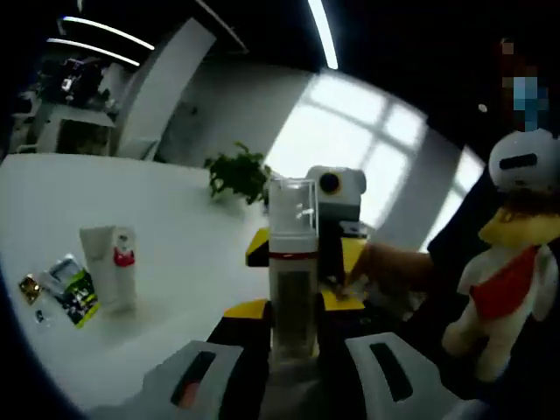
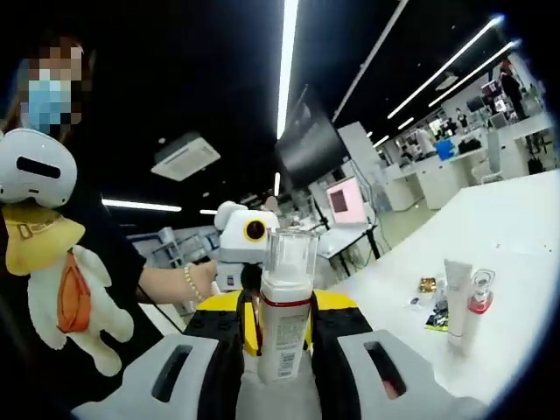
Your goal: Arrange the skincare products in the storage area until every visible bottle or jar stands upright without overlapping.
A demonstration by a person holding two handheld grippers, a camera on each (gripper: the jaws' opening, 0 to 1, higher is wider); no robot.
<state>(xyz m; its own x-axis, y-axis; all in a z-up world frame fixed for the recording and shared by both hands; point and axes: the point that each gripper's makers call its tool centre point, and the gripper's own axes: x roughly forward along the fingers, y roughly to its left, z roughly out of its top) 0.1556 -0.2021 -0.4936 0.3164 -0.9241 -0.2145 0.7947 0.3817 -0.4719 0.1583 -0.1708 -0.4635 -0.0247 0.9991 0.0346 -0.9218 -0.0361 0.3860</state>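
Pump bottle (image 1: 291, 289) upright, pinched between both my grippers, left gripper (image 1: 293, 372) and right gripper (image 2: 282, 372) each clamped on it; white tube (image 2: 458, 302) stands far right on table (image 2: 525, 227).

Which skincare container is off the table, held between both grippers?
The foam pump bottle with the clear cap and red band; the white tube and small red-collared bottle stand on the table.

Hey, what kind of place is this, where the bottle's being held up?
Probably a big open-plan office or lab. There are long ceiling light strips, rows of white desks with a monitor, and a wide white table before a large window with a potted plant.
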